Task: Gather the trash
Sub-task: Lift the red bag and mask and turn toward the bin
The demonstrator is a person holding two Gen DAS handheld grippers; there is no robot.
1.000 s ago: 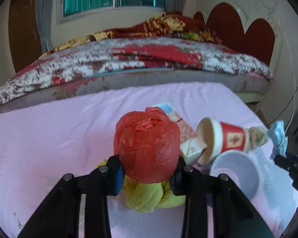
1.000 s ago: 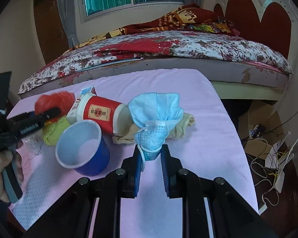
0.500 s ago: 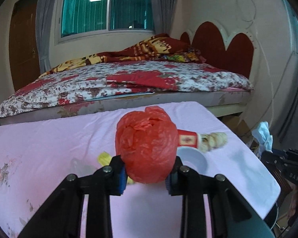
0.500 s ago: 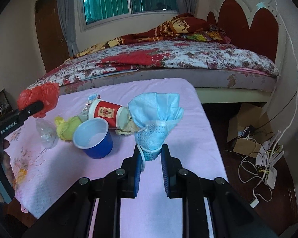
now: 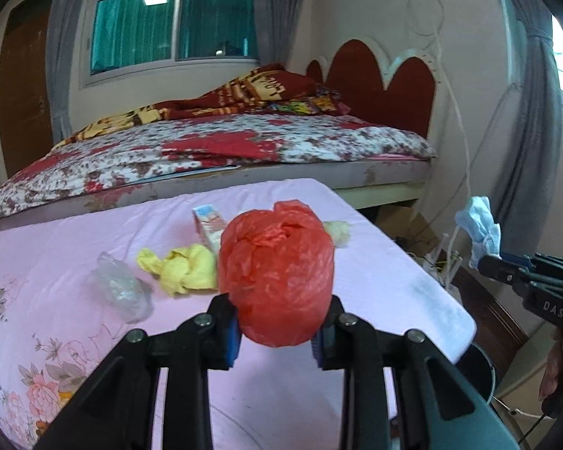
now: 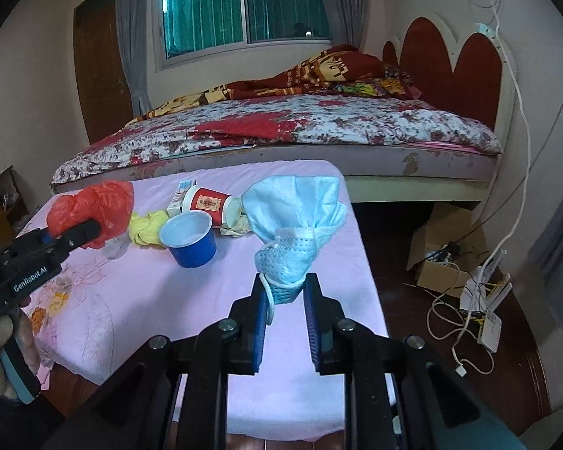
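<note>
Red bag — one; cups — two

Left claw clamps red plastic bag above pink table; yellow cloth behind.

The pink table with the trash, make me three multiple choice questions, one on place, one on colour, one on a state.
1. Where does the blue cup stand?
A) on the bed
B) on the table
C) on the floor

2. What colour is the bag in the left gripper?
A) red
B) green
C) black

3. How is the red cup lying?
A) upright
B) on its side
C) upside down

Key: 1 B, it sits on the pink cloth. 2 A, a red crumpled bag fills the jaws. 3 B, its mouth points sideways.
</note>
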